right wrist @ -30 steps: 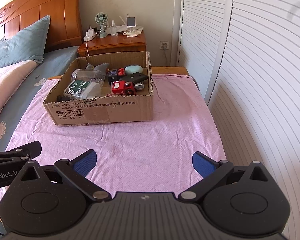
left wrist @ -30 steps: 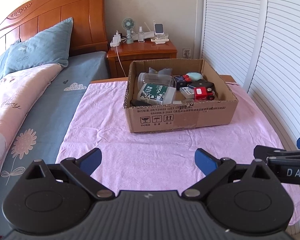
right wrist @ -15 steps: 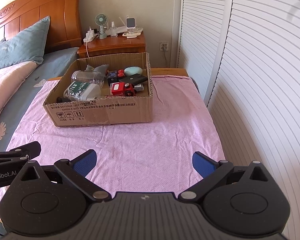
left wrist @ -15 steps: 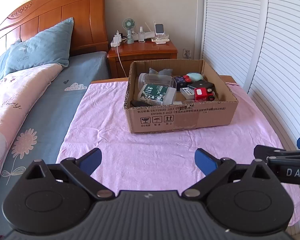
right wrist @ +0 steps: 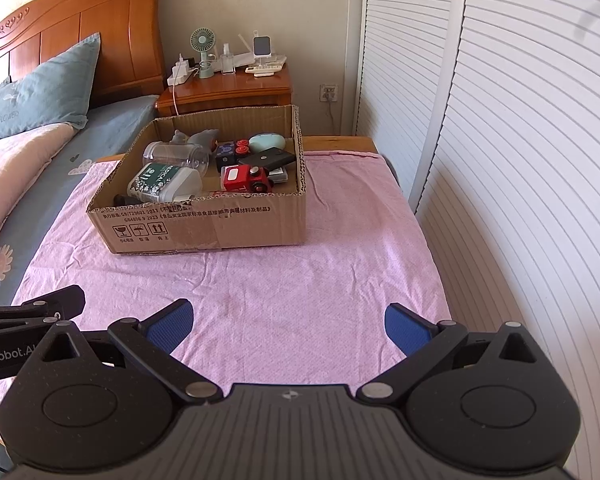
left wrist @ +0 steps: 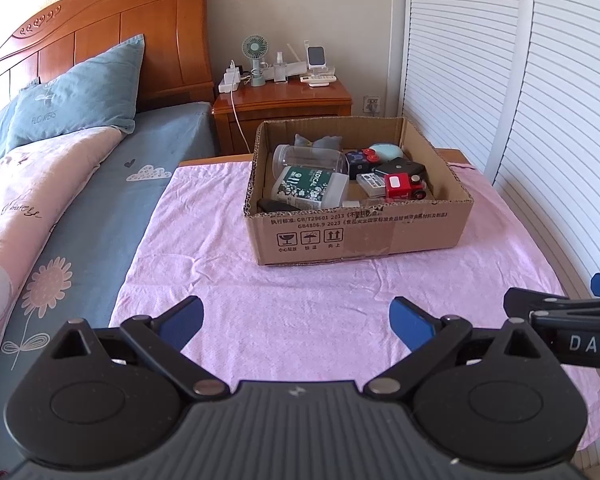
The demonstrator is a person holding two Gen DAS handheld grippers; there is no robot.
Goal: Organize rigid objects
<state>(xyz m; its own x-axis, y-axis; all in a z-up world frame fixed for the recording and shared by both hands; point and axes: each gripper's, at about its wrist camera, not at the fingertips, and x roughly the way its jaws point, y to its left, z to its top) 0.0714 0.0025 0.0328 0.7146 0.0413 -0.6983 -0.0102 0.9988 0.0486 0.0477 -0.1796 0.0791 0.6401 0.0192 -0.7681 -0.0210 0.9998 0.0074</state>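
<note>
Open brown cardboard box (left wrist: 360,236) stands toward the far end of the pink-clothed bench (left wrist: 300,312), loaded.

Inside: a red toy train (left wrist: 404,187), a clear plastic jar lying on its side (left wrist: 310,159), a green-labelled container (left wrist: 310,188) and a flat black case (left wrist: 398,168). Left gripper (left wrist: 296,316) and right gripper (right wrist: 286,322) hang side by side over the near cloth, jaws spread wide, holding nothing, well apart from the box.

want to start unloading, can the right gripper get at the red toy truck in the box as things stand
Probably yes. The right gripper is open and empty, the cardboard box is open-topped, and the red toy truck lies uncovered near its front wall with only bare pink cloth between.
</note>
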